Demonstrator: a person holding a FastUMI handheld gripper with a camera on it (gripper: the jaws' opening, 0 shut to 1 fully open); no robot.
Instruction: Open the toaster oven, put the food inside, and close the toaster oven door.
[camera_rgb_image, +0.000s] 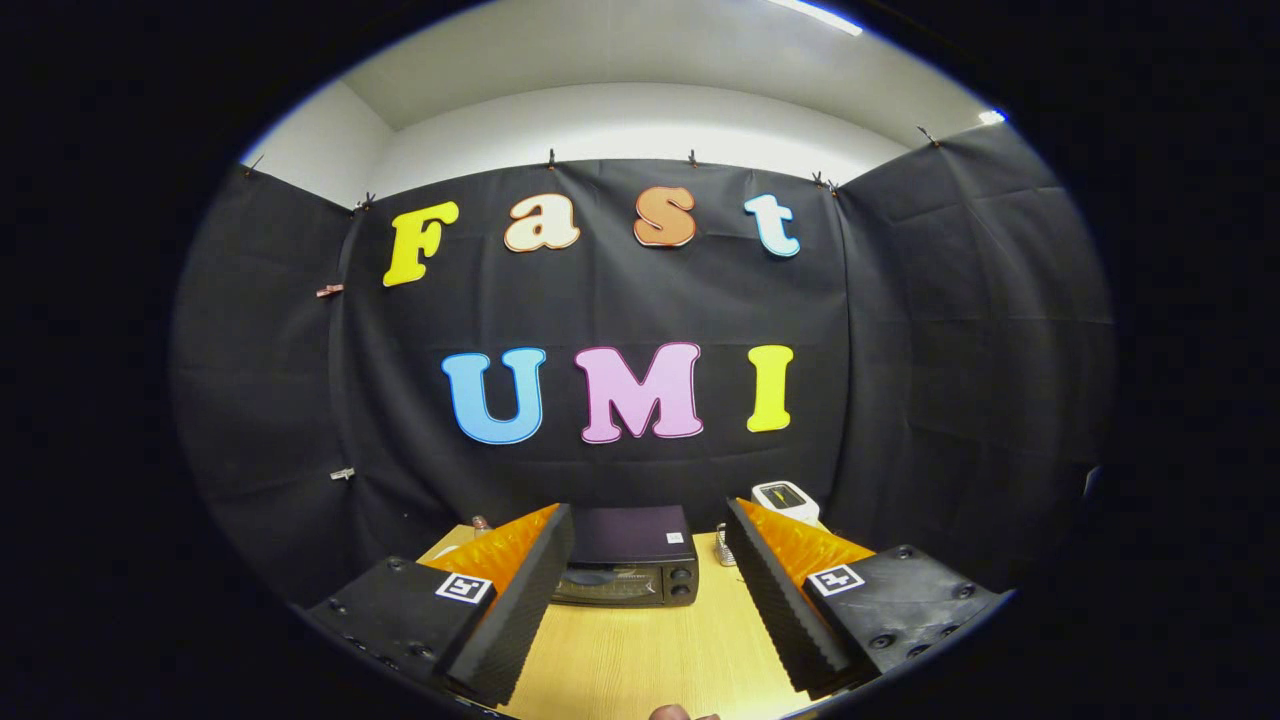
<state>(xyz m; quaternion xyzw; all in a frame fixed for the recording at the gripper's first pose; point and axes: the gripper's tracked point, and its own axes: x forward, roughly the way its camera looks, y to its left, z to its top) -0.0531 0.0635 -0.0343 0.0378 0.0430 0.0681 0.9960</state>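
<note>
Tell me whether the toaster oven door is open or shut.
Shut: the toaster oven door sits flush against its front, beyond the open hand-held gripper fingers, untouched.

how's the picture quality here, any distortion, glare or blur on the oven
Gripper view: strong fisheye bending of the wall edges; the black toaster oven beyond the open gripper is small but fairly sharp, its glass door shows faint reflections; light wooden table evenly lit; bright ceiling light strip overhead.
</note>
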